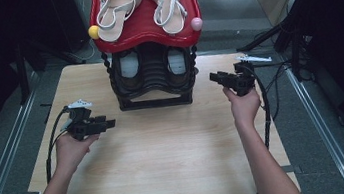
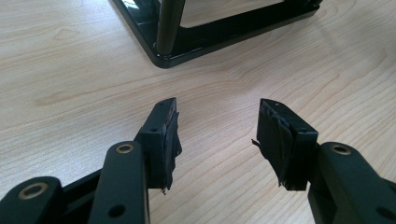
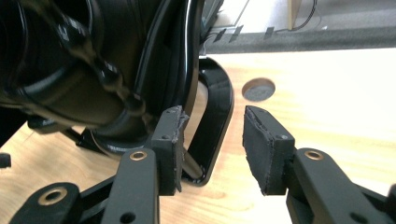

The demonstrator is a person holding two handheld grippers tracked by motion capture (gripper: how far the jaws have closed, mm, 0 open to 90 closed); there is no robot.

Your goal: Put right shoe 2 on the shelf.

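A black shoe rack [image 1: 153, 87] stands at the table's far middle, with a red top shelf [image 1: 148, 35]. Two white sandals [image 1: 115, 8] [image 1: 166, 3] lie on the red shelf. On the tier below sit two dark shoes [image 1: 129, 66] with pale insoles. My left gripper [image 1: 111, 122] [image 2: 218, 109] is held low over the wood, left of the rack and pointing right, open and empty. To the rack's right, my right gripper [image 1: 214, 77] [image 3: 212, 116] points left, open, with nothing between its pads. The rack's curved black foot [image 3: 219, 102] is just beyond its fingertips.
The wooden table [image 1: 167, 153] spreads bare toward the near edge. A round hole [image 3: 258, 88] sits in the tabletop near the rack's foot. A yellow knob [image 1: 94, 32] and a pink knob [image 1: 196, 23] stick out from the red shelf. Cables trail from both grippers.
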